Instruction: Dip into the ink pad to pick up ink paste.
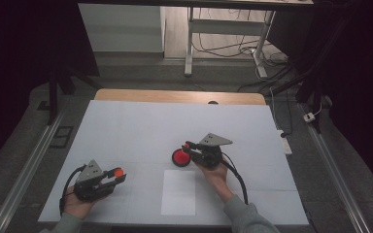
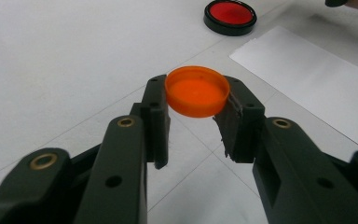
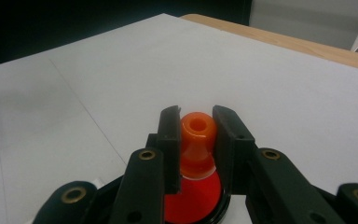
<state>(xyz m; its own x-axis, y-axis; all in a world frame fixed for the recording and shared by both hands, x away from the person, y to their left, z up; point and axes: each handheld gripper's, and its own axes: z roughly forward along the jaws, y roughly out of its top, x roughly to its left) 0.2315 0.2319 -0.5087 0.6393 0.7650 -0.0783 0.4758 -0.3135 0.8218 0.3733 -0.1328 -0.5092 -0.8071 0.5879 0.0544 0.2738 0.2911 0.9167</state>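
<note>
High view: left gripper (image 1: 118, 175) near the table's (image 1: 126, 126) front left corner, jaws clamped on an orange cap (image 1: 118, 171). Right gripper (image 1: 188, 147) at a red dish (image 1: 179, 158) mid-table; white paper sheet (image 1: 178, 192) just in front.

Left gripper view: cap (image 2: 197, 90) pinched by its rim, clear of the table; dish (image 2: 230, 16) well beyond.

Right gripper view: jaws gripping an orange knob (image 3: 196, 140) upright over the dish (image 3: 193, 200).
</note>
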